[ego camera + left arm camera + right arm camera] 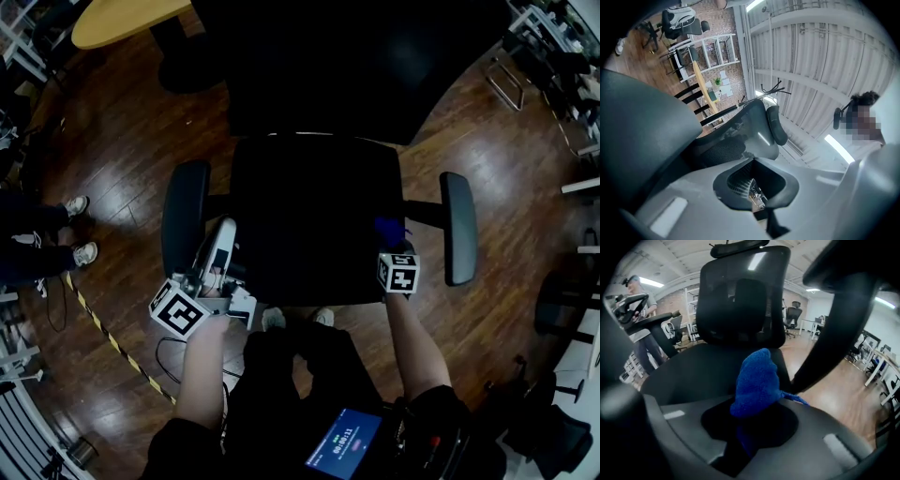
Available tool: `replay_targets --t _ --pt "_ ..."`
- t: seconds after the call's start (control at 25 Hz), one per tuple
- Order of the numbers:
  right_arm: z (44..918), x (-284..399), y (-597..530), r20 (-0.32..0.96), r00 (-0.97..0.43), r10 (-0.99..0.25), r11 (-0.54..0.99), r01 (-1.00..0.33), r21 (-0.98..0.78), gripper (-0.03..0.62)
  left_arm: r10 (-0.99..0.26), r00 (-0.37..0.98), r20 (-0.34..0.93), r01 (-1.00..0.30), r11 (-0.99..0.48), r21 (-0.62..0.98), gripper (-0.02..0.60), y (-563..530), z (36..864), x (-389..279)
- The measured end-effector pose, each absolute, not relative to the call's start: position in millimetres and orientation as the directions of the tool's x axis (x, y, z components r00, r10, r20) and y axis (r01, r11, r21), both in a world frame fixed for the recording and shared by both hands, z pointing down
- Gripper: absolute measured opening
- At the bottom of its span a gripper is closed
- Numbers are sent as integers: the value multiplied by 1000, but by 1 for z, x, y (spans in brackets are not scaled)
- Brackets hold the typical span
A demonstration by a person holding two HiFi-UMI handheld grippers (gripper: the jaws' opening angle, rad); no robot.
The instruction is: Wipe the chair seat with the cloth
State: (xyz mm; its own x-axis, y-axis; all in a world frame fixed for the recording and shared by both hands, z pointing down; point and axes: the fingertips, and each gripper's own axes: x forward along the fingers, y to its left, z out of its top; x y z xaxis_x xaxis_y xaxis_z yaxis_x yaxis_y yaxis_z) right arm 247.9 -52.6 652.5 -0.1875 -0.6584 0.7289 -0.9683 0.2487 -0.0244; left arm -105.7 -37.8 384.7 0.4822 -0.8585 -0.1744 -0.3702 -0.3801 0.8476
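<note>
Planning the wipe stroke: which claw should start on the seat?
Right. The right claw grips the blue cloth over the seat, front right; the left claw holds nothing, beside the armrest.

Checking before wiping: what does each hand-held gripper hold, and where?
The right hand-held gripper pinches the blue cloth by its lower end; the rest bunches above. The left hand-held gripper holds nothing.

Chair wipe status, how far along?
Done: the right gripper is shut on the blue cloth. In hand: the cloth sits at the near right corner of the seat. Left: the wipe across the seat; nothing shows any of it cleaned yet. The left gripper is shut and empty beside the armrest.
</note>
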Motion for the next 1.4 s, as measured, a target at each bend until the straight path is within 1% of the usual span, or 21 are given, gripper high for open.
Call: replay_targets --t 0.16,0.4,0.48,0.56,0.6,0.72,0.8,0.88,0.96,1.04,1.12,1.24,1.32,1.4 --pt "647 276 -53 716 -144 -683 179 -983 -27 81 -855 486 -181 -366 -388 846 -8 -35 382 -102" --pt "645 280 -55 709 -115 -696 167 -986 3 81 -858 478 -189 -370 -392 842 -8 -29 377 -101" --pt "640 269 -54 705 -116 -700 153 -988 -11 81 -857 477 -195 -367 -396 842 -8 -26 375 -102" --pt "631 231 -53 677 -174 -715 166 -983 -77 81 -858 473 -201 -363 -397 843 -8 -23 374 -106" --pt "625 203 -53 655 -223 -722 200 -973 -111 81 -859 469 -202 -363 -397 843 -8 -21 373 -108" --pt "612 91 -41 598 -414 -686 380 -905 -190 81 -862 465 -204 -371 -398 839 -8 -19 370 -108" --pt "615 14 -21 582 -531 -616 491 -836 -243 81 -861 467 -202 -375 -400 837 -8 -18 370 -108" --pt "624 -53 6 583 -618 -528 574 -765 -291 81 -860 471 -198 -377 -399 836 -8 -17 370 -109" --pt "632 -104 34 589 -677 -442 633 -700 -330 81 -860 473 -194 -377 -396 837 -8 -15 369 -109" --pt "644 -134 58 599 -706 -378 658 -660 -363 81 -859 475 -192 -377 -396 838 -8 -15 369 -110" --pt "649 -141 62 593 -709 -381 670 -654 -352 81 -857 479 -192 -377 -398 836 -8 -14 368 -112" --pt "644 -124 54 587 -699 -408 664 -669 -335 81 -857 480 -185 -380 -393 837 -8 -14 372 -116" --pt "652 -93 53 619 -662 -422 628 -706 -327 81 -861 477 -180 -381 -387 840 -8 -15 375 -118" --pt "661 -48 50 657 -609 -444 584 -753 -303 81 -861 475 -179 -380 -385 841 -8 -18 375 -119"
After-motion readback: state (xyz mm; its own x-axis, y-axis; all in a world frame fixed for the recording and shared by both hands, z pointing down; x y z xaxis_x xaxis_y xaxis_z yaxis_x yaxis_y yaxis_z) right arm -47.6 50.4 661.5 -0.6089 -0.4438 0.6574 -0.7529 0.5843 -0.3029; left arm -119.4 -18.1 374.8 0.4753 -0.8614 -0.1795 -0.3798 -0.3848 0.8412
